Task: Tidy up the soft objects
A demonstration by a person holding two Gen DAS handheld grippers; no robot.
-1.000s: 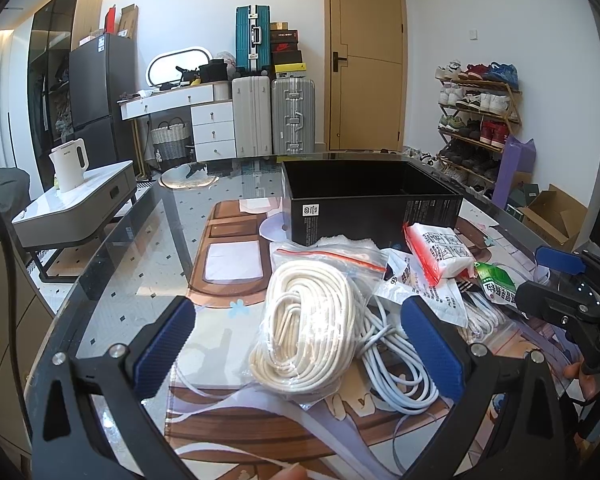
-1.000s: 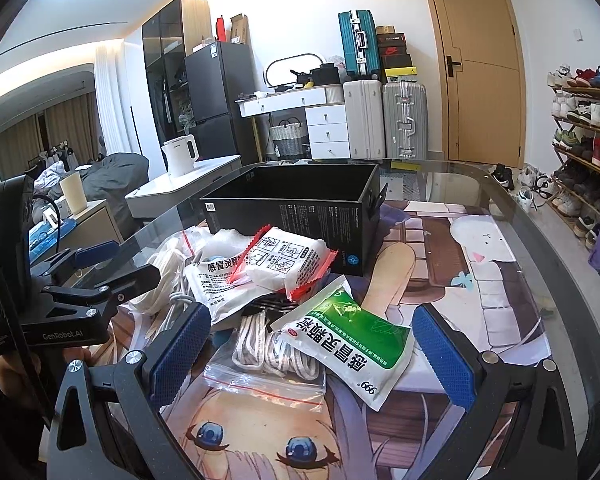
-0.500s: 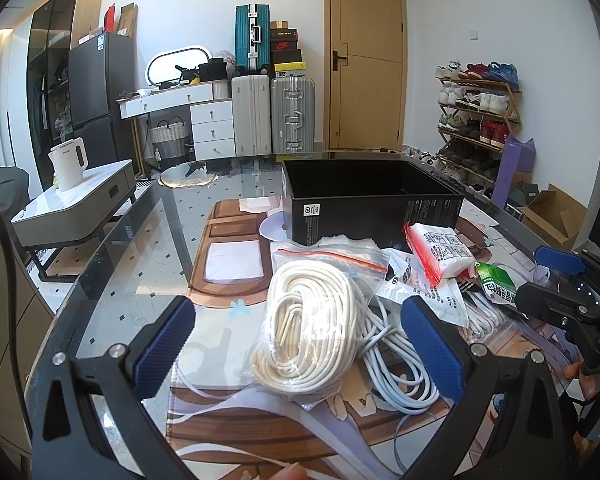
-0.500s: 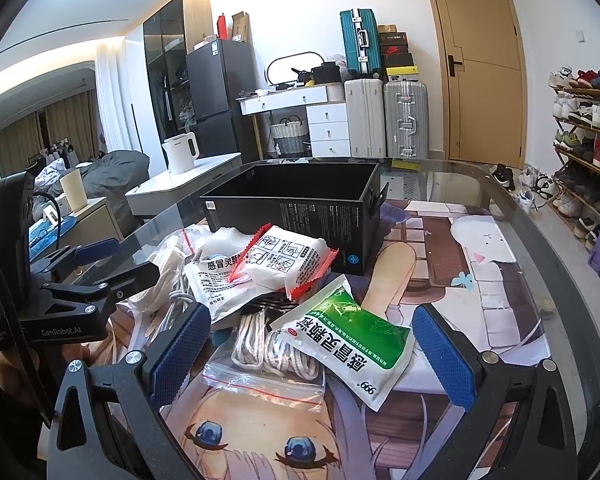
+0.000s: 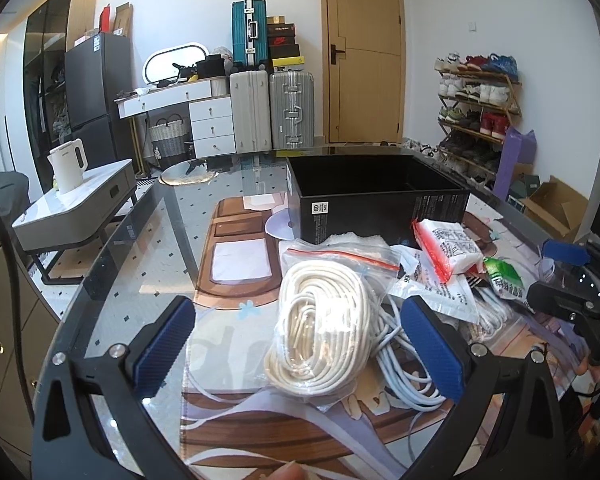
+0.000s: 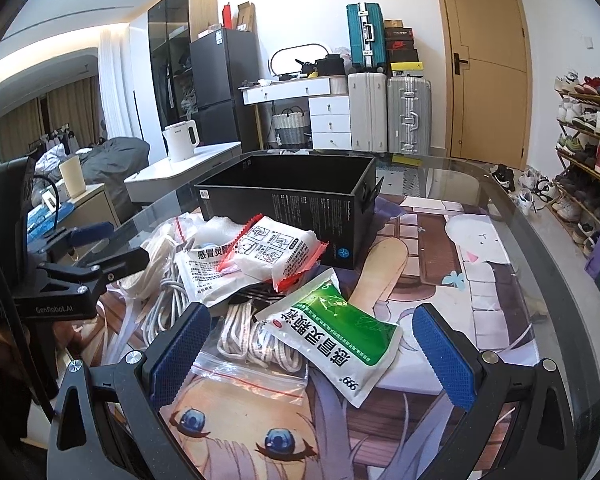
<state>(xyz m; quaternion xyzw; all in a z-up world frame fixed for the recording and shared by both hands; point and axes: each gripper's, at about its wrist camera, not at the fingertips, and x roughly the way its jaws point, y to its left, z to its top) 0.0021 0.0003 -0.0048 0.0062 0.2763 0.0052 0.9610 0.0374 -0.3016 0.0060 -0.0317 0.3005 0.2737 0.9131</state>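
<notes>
A pile of soft packets lies before an open black box (image 5: 376, 196), which also shows in the right wrist view (image 6: 296, 196). My left gripper (image 5: 300, 344) is open, its blue pads either side of a bagged coil of white rope (image 5: 324, 332). A loose pale cable (image 5: 404, 364) lies beside the rope. My right gripper (image 6: 312, 356) is open above a green and white packet (image 6: 336, 336) and a zip bag of cord (image 6: 256, 348). A red-edged white packet (image 6: 276, 252) rests on another white packet (image 6: 208, 268).
The glass table (image 5: 140, 264) carries a printed mat (image 6: 420, 264). The left gripper's body (image 6: 60, 280) stands at the left of the right wrist view. Suitcases (image 5: 272, 108), a shoe rack (image 5: 480, 108) and a side table with a kettle (image 5: 70, 166) stand beyond.
</notes>
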